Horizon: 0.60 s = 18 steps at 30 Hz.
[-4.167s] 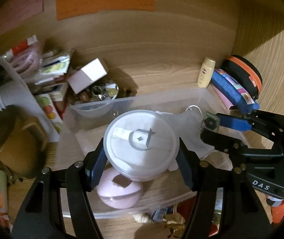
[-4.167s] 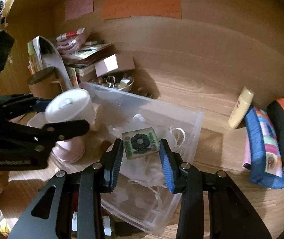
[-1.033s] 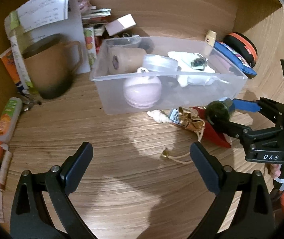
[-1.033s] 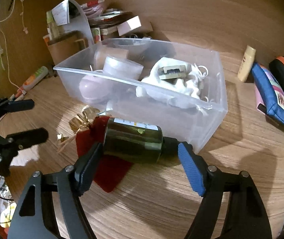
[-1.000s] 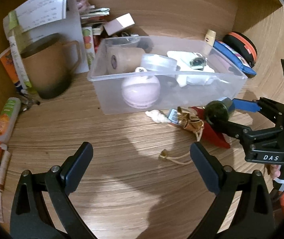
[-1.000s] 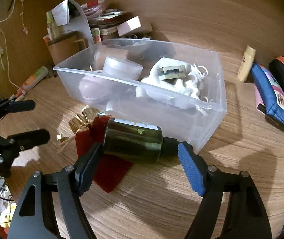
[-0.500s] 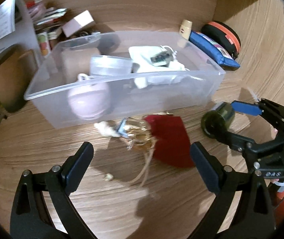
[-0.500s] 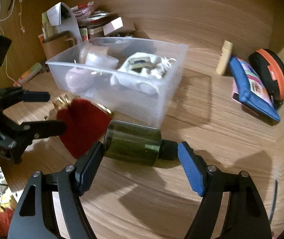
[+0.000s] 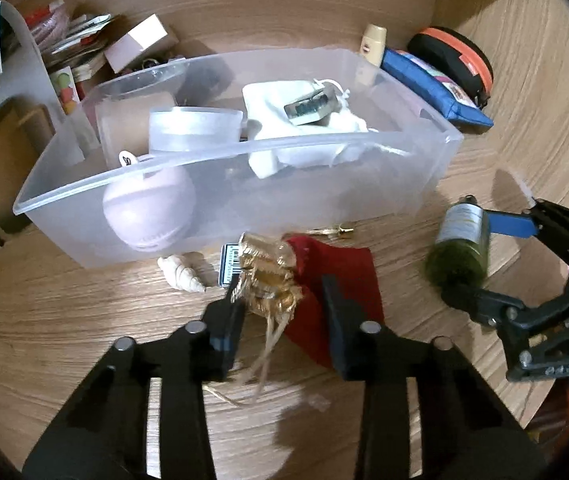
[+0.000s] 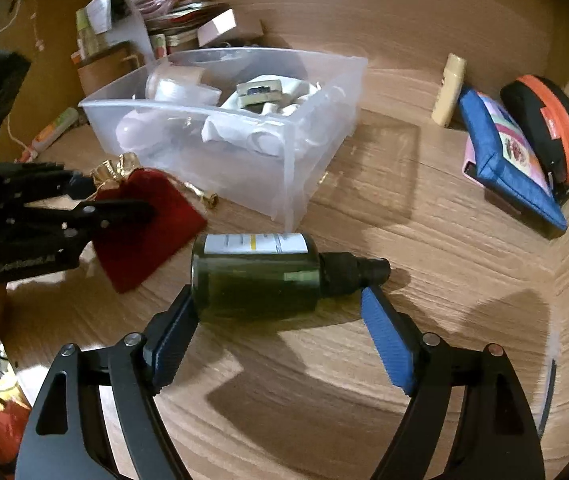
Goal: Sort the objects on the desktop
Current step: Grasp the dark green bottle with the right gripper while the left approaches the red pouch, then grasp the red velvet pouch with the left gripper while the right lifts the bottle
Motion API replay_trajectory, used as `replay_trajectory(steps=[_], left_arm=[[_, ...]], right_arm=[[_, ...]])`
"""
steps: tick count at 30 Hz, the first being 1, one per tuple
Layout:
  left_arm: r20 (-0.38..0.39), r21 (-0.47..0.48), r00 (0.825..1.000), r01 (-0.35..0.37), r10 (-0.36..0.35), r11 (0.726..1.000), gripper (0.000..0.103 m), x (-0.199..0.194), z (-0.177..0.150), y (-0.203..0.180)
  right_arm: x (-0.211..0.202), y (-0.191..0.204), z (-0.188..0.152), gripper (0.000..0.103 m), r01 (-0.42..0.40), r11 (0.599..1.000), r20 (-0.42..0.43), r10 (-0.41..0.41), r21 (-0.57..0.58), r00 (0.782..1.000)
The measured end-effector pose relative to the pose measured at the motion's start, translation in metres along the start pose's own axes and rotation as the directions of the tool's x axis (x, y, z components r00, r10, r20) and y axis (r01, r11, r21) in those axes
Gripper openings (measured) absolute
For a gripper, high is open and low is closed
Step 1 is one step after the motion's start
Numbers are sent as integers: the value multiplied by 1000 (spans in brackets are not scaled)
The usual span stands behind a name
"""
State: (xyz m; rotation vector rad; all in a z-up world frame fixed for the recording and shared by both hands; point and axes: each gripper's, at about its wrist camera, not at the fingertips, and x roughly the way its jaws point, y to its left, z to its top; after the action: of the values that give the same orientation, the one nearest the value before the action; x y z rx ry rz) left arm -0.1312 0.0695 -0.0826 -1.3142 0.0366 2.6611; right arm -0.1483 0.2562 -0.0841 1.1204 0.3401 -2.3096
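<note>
A clear plastic bin (image 9: 424,148) holds a pink ball, a white round tub, a paper roll and white cloth with a small square block. In front of it lies a red pouch (image 9: 348,276) with a gold gathered top (image 9: 268,276). My left gripper (image 9: 282,312) has closed around the gold top. My right gripper (image 10: 280,320) is shut on a dark green bottle (image 10: 256,276), held lengthwise just above the desk to the right of the bin (image 10: 284,152). The bottle also shows in the left wrist view (image 9: 460,244).
A white seashell (image 9: 182,274) and a barcode tag lie by the pouch. A blue pencil case (image 10: 512,164), an orange-rimmed black case (image 10: 548,124) and a cream tube (image 10: 450,88) sit at the right wall. A brown mug, papers and a small box crowd the back left.
My left gripper moved forward and closed from wide open onto the pouch's gold top. My right gripper carried the bottle rightward, away from the pouch and bin front.
</note>
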Motion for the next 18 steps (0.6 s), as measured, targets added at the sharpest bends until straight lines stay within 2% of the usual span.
replay_trajectory(steps=[2, 5, 7, 8, 11, 18], left_arm=[[0, -7, 1000, 4, -4, 1000, 20, -1, -1, 3], [17, -13, 1000, 1, -1, 1000, 19, -9, -4, 8], [39, -12, 999, -7, 8, 1000, 18, -17, -5, 12], [48, -14, 999, -7, 8, 1000, 18, -21, -6, 14], [79, -19, 997, -15, 16, 1000, 18, -35, -7, 20], [137, -19, 990, -19, 22, 1000, 18, -62, -6, 29]], right_arm=[[0, -2, 2, 79, -12, 1000, 8, 12, 10, 1000], [-1, 0, 5, 78, -23, 1000, 29, 23, 13, 999], [-3, 0, 7, 70, -35, 999, 48, 34, 20, 998], [-3, 1, 7, 70, -39, 999, 52, 38, 23, 998], [-8, 2, 8, 51, -49, 998, 80, 47, 29, 996], [-17, 0, 7, 51, -57, 996, 100, 50, 75, 994]])
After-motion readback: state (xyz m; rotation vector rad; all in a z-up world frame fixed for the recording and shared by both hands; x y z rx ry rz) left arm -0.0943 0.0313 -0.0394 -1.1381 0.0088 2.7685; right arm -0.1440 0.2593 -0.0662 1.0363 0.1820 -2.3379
